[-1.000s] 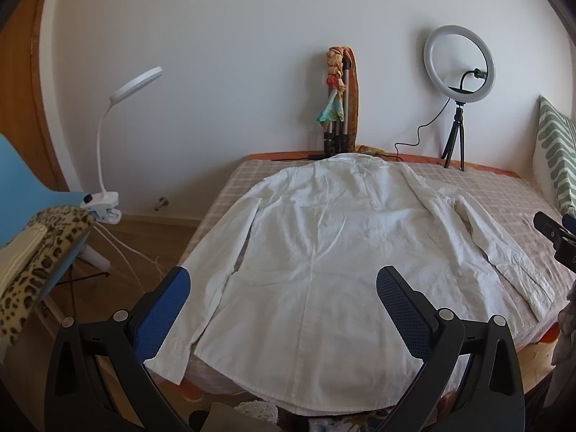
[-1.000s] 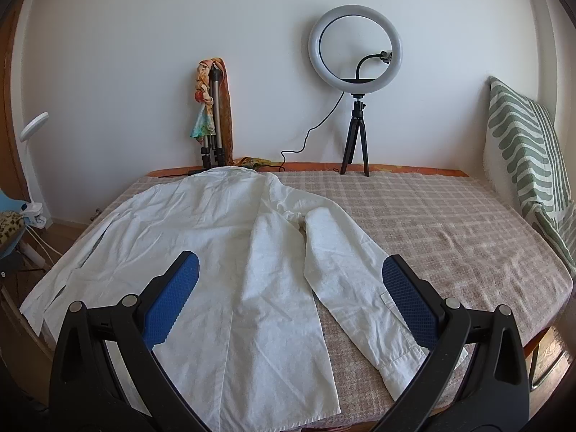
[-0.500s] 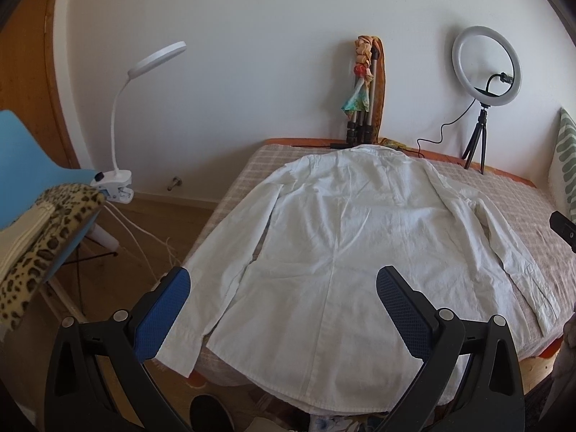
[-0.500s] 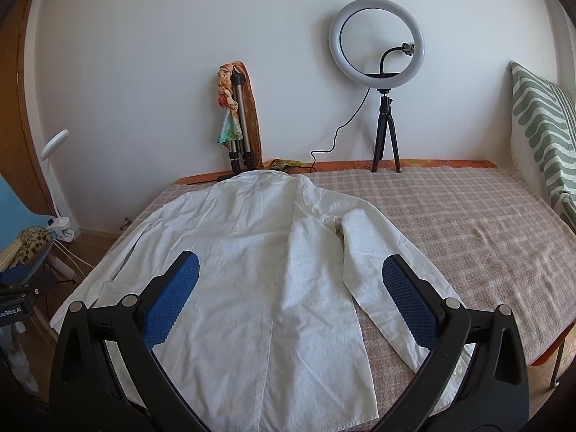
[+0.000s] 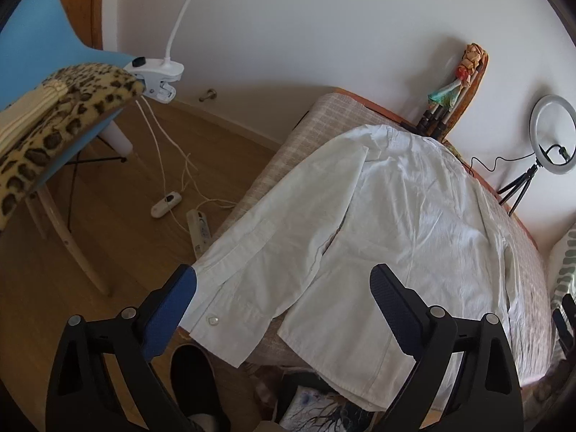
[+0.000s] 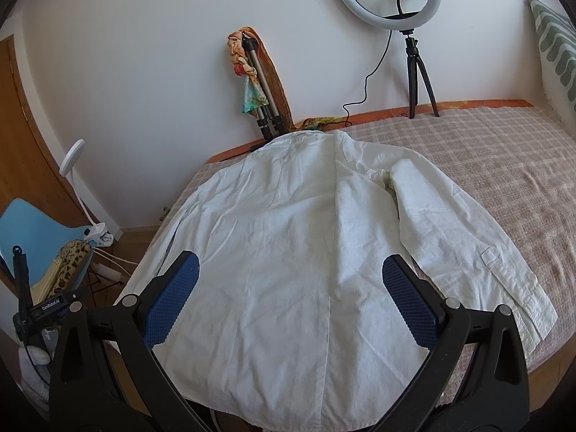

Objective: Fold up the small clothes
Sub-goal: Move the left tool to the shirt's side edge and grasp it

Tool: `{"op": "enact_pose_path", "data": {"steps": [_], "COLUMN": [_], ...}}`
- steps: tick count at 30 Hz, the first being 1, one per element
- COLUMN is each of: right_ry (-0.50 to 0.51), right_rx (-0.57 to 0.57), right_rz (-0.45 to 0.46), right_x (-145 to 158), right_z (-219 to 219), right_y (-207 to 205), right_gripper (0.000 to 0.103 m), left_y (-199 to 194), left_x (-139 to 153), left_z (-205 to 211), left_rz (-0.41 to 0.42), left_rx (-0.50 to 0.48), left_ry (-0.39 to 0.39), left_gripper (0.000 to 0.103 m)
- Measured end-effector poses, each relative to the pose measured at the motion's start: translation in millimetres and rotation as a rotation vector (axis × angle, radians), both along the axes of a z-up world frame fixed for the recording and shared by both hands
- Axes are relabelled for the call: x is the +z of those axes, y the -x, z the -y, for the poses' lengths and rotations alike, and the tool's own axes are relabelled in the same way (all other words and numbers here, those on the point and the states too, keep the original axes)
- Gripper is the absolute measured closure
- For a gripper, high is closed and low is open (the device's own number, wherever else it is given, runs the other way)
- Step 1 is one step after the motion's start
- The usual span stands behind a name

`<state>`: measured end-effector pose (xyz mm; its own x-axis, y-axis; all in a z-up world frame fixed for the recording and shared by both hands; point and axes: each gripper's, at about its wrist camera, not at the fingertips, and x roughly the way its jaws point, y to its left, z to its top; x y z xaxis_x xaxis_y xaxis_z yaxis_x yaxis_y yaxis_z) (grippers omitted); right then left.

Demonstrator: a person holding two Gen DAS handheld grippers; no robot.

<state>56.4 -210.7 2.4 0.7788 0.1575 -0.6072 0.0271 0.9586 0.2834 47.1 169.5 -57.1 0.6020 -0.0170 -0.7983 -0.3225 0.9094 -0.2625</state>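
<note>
The left gripper [image 5: 282,297] hung with its jaws spread wide and empty, just above the cuff [image 5: 230,309] of the near sleeve [image 5: 288,230], which drooped over the corner of the bed [image 5: 309,122]. The right gripper [image 6: 289,295] was just as wide and just as empty, poised over the lower back of the white shirt [image 6: 288,252], which lay face down and flat on the checked bedspread [image 6: 504,151] with its other sleeve [image 6: 464,234] angled out to the side. To my eye the fold had not begun. I reckoned the left one ought to pinch the cuff through both layers near the button, then carry the sleeve inward across the back, keeping it taut so the crease ran straight from the shoulder, while the right steadied the body
</note>
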Motion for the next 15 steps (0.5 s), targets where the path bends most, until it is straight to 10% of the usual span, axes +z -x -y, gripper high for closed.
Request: {"op": "enact_pose_path", "data": {"steps": [15], "right_ry": [0.164], "right_rx": [0.194], "right_rz": [0.055], "right_x": [15.7], "right_z": [-80.0], "right_y": [-41.1], "right_gripper": [0.000], "left_y": [16.9], "left_x": [-79.1], "left_z": [-82.5], "left_rz": [-0.118], "left_rx": [0.170], "left_ry": [0.302], "left_gripper": [0.015]}}
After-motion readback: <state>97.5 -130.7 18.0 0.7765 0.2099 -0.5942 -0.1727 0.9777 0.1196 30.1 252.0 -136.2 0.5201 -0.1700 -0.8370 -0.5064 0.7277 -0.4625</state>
